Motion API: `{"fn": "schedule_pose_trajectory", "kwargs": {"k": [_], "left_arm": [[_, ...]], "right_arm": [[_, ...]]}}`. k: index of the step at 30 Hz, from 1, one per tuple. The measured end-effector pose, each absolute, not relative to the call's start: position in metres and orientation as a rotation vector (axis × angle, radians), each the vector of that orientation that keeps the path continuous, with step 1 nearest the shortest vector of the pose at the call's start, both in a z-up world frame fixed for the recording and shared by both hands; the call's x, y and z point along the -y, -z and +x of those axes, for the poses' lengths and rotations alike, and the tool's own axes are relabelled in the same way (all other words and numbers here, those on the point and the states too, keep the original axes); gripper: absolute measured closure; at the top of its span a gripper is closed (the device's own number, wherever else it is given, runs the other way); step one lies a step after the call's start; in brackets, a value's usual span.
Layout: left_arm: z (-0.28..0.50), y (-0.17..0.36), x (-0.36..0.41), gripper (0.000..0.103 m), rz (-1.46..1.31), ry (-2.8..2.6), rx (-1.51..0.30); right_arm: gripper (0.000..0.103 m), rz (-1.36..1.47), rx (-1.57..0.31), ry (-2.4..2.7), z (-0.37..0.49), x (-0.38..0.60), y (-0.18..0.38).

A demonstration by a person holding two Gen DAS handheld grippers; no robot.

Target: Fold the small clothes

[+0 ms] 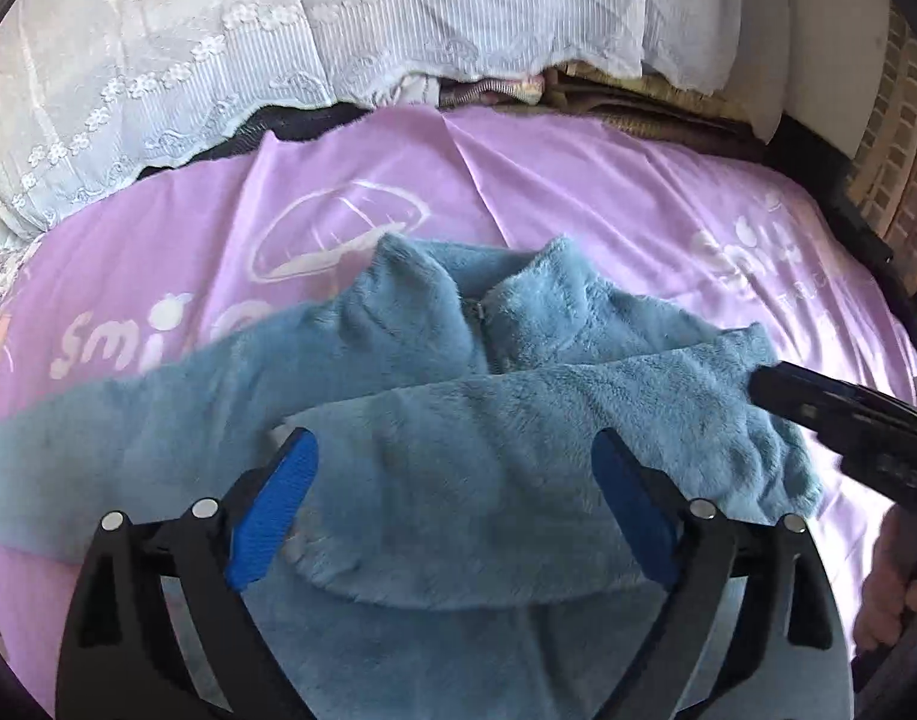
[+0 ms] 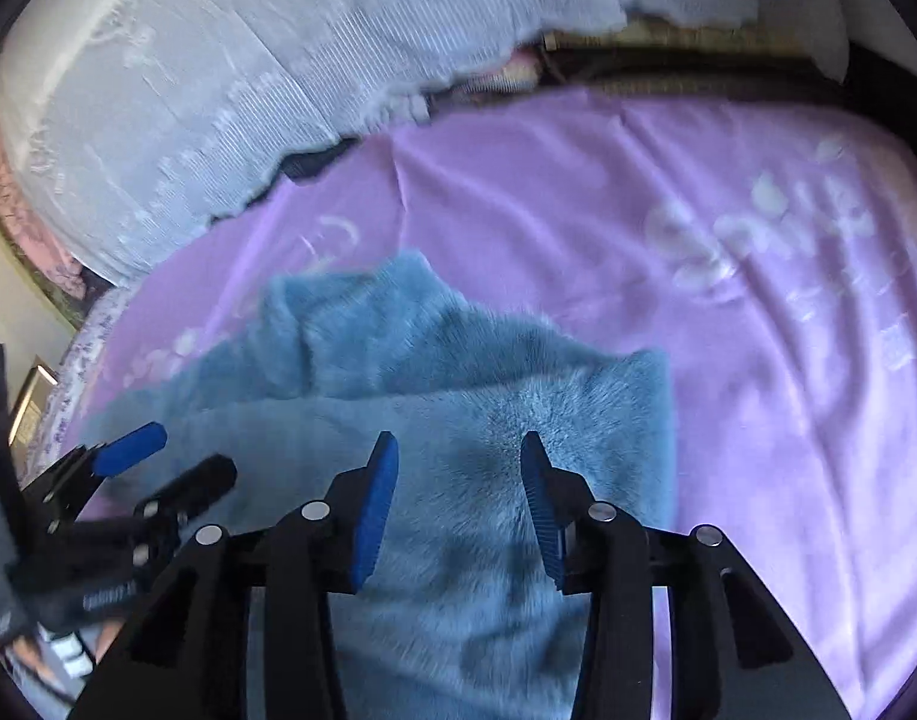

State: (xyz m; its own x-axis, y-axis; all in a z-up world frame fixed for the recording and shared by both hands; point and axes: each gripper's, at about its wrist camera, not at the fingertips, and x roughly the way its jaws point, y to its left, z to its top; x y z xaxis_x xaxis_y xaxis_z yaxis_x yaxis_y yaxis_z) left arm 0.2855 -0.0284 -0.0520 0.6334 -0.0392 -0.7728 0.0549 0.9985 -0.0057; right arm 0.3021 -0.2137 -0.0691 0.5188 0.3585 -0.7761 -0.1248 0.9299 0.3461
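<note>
The left gripper (image 1: pixel 455 450) hangs with its blue pads spread wide over the near part of a fluffy blue jacket (image 1: pixel 434 372), gripping nothing, and the right gripper (image 2: pixel 458 456) stands partly parted over the same fleece, also empty. The jacket lies on a lilac sheet (image 1: pixel 578 180) printed with white lettering, one sleeve folded across its front and the zipped collar pointing far. Beyond the sheet hangs white lace fabric (image 1: pixel 218 30); no container shows.
</note>
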Motion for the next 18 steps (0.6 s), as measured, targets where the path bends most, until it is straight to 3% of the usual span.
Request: {"fn": "schedule_pose_trajectory", "kwargs": {"k": [3, 4, 8, 10, 12, 15, 18], "left_arm": [[0.301, 0.091, 0.034, 0.011, 0.018, 0.040, -0.987], [0.305, 0.109, 0.032, 0.005, 0.016, 0.029, -1.011], [0.295, 0.100, 0.026, 0.005, -0.012, 0.030, -0.961], [0.281, 0.089, 0.019, 0.005, -0.054, 0.043, -0.921], [0.261, 0.078, 0.011, 0.005, -0.093, 0.110, -0.884], [0.260, 0.089, 0.008, 0.005, -0.073, 0.113, -0.939], [0.266, 0.098, 0.011, 0.004, -0.059, 0.086, -0.971]], "right_arm": [[0.059, 0.227, -0.953, -0.324, 0.298, 0.208, 0.095], [0.059, 0.219, -0.952, -0.321, 0.297, 0.208, 0.093], [0.059, 0.196, -0.882, -0.277, 0.268, 0.208, 0.065], [0.056, 0.170, -0.854, -0.326, 0.250, 0.203, 0.052], [0.039, 0.143, -0.852, -0.377, 0.227, 0.197, 0.050], [0.037, 0.078, -0.951, -0.378, 0.224, 0.184, 0.086], [0.037, 0.088, -0.907, -0.364, 0.222, 0.184, 0.070]]}}
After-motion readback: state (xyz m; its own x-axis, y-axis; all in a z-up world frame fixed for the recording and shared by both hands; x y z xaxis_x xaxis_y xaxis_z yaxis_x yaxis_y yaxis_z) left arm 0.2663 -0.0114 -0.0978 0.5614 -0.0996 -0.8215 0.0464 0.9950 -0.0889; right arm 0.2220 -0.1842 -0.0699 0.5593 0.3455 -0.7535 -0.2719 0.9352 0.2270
